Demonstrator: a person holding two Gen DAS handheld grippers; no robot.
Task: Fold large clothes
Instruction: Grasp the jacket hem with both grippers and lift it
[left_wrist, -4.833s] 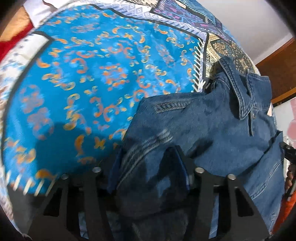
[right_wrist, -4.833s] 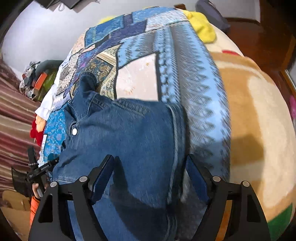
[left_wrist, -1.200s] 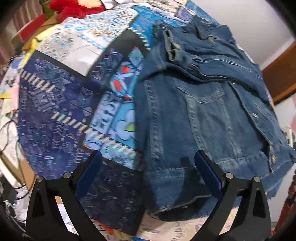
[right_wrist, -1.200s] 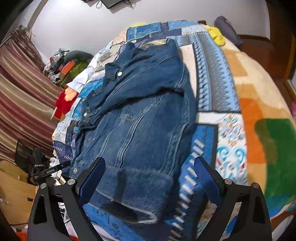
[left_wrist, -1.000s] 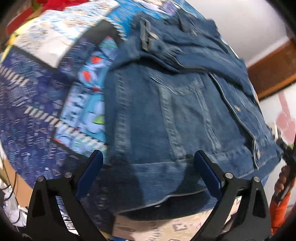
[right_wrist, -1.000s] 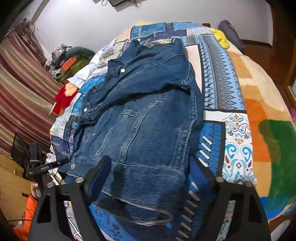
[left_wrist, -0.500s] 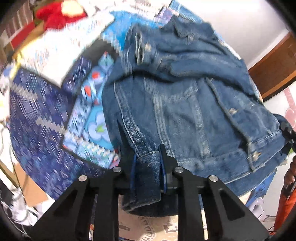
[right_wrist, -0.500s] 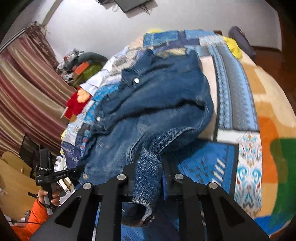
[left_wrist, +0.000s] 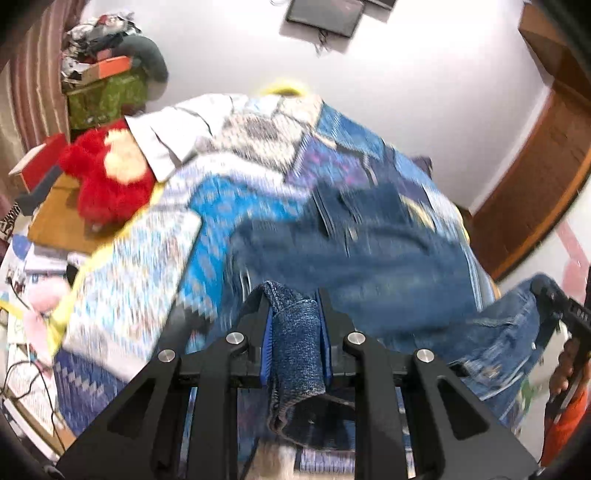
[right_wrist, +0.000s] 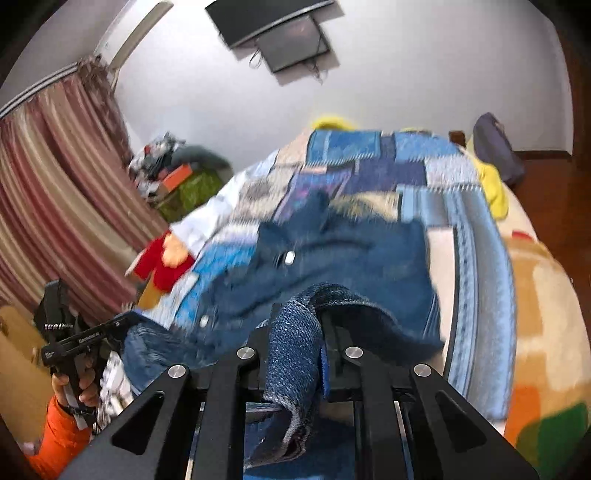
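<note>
We see a blue denim jacket (left_wrist: 369, 254) on the patchwork bed, collar end away from us. Its near hem is lifted at two corners, a thick fold of denim pinched at each, the cloth between them sagging and blurred.

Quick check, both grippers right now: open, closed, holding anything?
Left gripper: closed on the hem of the denim jacket.
Right gripper: closed on the jacket's hem too.
</note>
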